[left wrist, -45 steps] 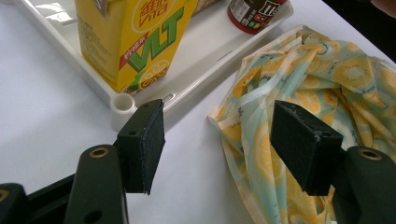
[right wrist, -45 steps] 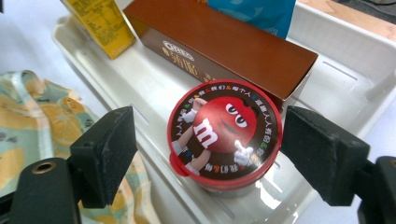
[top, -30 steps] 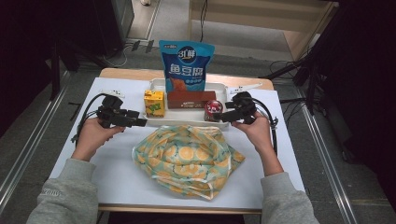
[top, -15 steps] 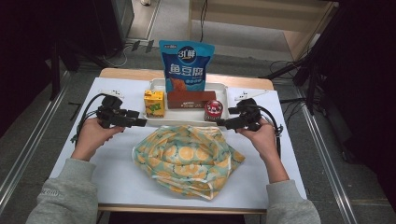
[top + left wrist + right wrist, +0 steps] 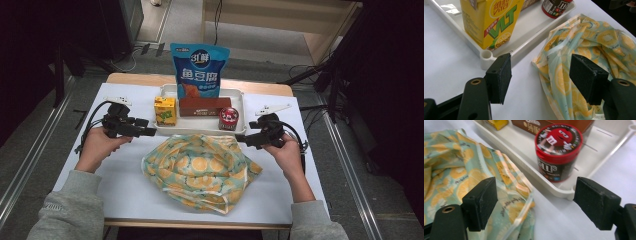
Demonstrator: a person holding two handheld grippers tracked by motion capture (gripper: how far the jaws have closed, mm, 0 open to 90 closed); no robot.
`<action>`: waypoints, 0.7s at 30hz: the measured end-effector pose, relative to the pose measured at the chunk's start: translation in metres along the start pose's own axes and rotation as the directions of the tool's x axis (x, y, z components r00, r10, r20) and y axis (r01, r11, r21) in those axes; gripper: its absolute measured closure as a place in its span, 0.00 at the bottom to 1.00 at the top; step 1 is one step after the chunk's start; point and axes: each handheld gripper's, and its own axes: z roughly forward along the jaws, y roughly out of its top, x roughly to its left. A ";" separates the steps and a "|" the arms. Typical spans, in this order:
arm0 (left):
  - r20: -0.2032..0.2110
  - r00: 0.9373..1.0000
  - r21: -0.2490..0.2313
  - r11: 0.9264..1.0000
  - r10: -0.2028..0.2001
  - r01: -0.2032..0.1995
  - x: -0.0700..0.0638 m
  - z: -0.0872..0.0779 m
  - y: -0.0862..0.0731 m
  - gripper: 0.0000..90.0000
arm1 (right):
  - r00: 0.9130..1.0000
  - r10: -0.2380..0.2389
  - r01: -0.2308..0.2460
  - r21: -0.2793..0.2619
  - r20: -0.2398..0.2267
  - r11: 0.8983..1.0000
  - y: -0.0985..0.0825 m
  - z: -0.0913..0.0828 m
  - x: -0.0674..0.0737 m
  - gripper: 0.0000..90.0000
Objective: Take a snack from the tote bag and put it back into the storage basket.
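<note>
Nearest the front edge of the white counter [image 5: 125, 200], a crumpled fabric bag printed with orange slices [image 5: 200, 170] lies in the middle, its opening toward the far side. The left claw [image 5: 150, 132], held in the person's left hand [image 5: 97, 145], sits just beside the bag's left far corner with its jaws spread wide apart and nothing between them; its own view shows the bag's hem [image 5: 549, 52] between the pads. The right claw [image 5: 241, 138], in the right hand [image 5: 287, 152], sits at the bag's right far corner, jaws likewise wide apart and empty. Just beyond the bag a white tray [image 5: 200, 126] lies crosswise toward the far edge. In it stand a yellow VLT lemon tea carton [image 5: 165, 111] at the left, a brown box [image 5: 202, 106] in the middle, and a red-lidded M&M's tub [image 5: 229, 119] at the right front. A blue snack pouch [image 5: 199, 70] stands upright at the tray's far side.
</note>
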 end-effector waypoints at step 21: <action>0.004 1.000 0.010 1.000 -0.005 0.005 0.008 0.001 -0.003 0.37 | 1.000 0.016 -0.015 -0.029 0.024 0.999 -0.033 -0.014 -0.016 0.23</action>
